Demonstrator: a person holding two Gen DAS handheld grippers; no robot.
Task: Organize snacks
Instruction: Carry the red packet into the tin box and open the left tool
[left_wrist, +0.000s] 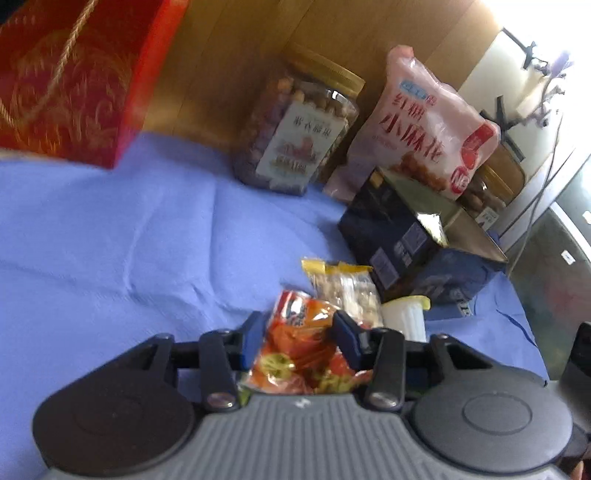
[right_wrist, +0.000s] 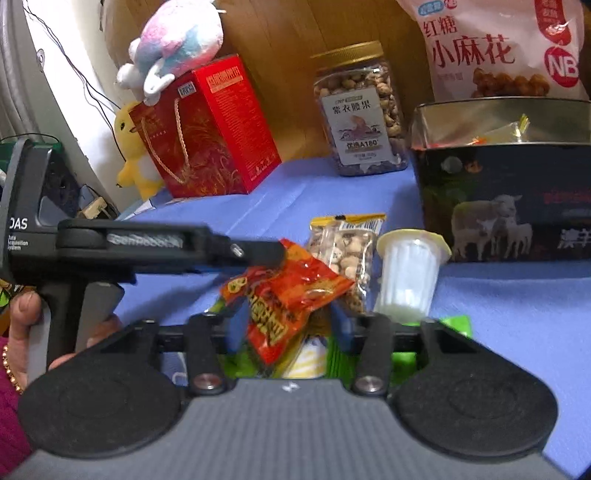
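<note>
Clearly, the step in hand is carrying one snack. The left gripper (left_wrist: 299, 325) has its jaws pinching a red-orange packet (left_wrist: 299, 350), and the packet sits deep between them, clear of the blue table (left_wrist: 110, 240).

In the right wrist view this packet (right_wrist: 295, 288) hangs from the tip of the left gripper (right_wrist: 275, 254), just ahead of the right gripper (right_wrist: 288, 321). Between the right jaws lies something green and white. I cannot tell if these jaws press on it, because the red packet covers the gap.

The long axis of the packet runs along the line of the left jaws. Its far short edge points forward, toward the nut packet (left_wrist: 347, 291) and the jelly cup (left_wrist: 404, 317), which lie just beyond the jaws. Seen from the right side, it is tilted, with its lower corner down.

Ahead and to the right of the left jaws stands the open dark box (left_wrist: 406, 236). I judge that the next move should lift the packet over the box rim before the jaws spread.
</note>
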